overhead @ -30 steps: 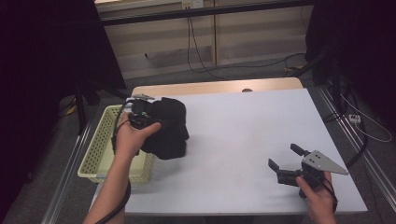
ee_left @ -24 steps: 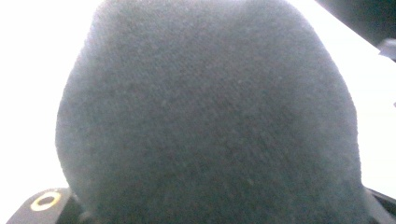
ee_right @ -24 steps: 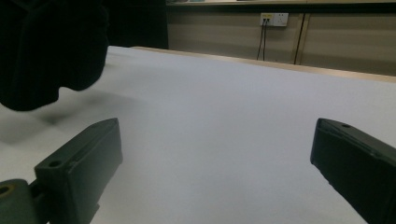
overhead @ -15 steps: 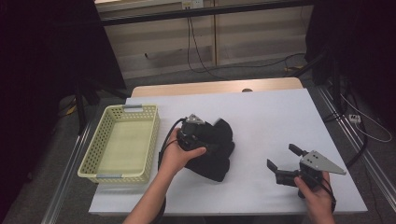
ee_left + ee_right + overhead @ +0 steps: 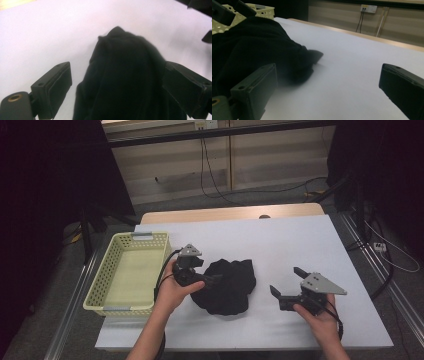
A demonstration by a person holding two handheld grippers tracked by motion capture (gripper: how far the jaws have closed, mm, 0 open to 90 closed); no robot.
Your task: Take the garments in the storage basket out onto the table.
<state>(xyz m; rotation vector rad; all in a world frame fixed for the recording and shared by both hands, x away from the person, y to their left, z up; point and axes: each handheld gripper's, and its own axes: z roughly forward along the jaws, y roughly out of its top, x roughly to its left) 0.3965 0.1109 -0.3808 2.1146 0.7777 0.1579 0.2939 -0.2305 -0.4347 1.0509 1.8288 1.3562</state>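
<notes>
At the near edge of the worktop (image 5: 300,245), right hand rests low, right gripper (image 5: 289,285) jaws wide with nothing between them, pointed left toward the black garment (image 5: 227,285) but well apart from it. Left of that, left forearm comes in from the bottom, hand wrapped round the left gripper (image 5: 117,87), aimed right and down; jaws wide, cloth bunched between them, but whether they pinch it I cannot tell. Garment lies crumpled mid-worktop, just right of the yellow basket (image 5: 112,270), which sits at the left edge with nothing in it. Step in hand looks like laying the garment out after taking it from the basket. Next move probably needs the right gripper to close in on the garment's near edge and help spread it.
</notes>
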